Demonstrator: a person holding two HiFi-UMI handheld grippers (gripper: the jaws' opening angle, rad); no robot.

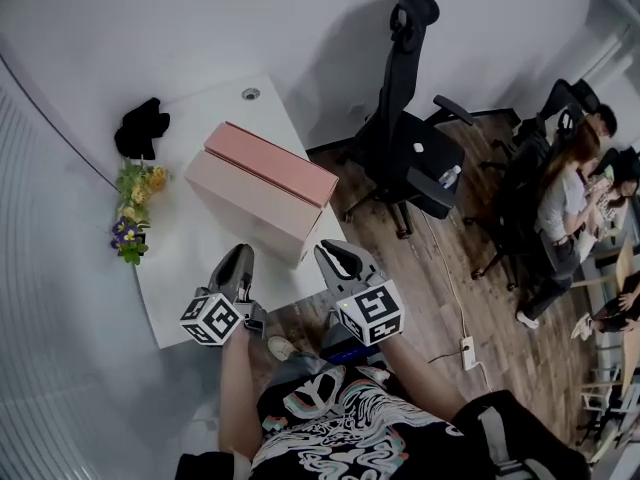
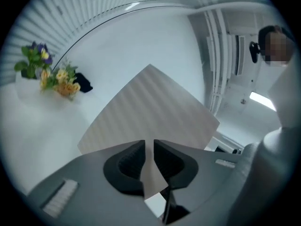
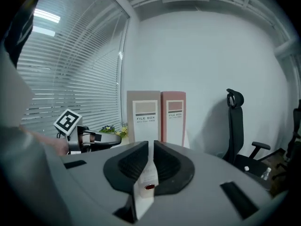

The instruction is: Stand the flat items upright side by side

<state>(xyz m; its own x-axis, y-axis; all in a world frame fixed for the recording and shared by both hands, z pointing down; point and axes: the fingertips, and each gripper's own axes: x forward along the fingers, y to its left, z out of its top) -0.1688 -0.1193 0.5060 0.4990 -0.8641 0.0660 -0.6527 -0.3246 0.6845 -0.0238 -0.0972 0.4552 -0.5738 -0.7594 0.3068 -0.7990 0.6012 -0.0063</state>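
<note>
Beige file box and pink file box stood upright, side by side and touching, mid white desk, spines facing the person. Left gripper hung at the desk's near edge, pointed at the beige box's broad side, apart from it; fingers nearly together, thin slit, holding nothing. Right gripper sat just off the desk corner, level with the left, aimed at the spines; fingers likewise almost closed, empty. Both forearms reached forward from the torso, roughly parallel. Flowers and a black item sat at the desk's far left edge. Office chair stood beyond.
</note>
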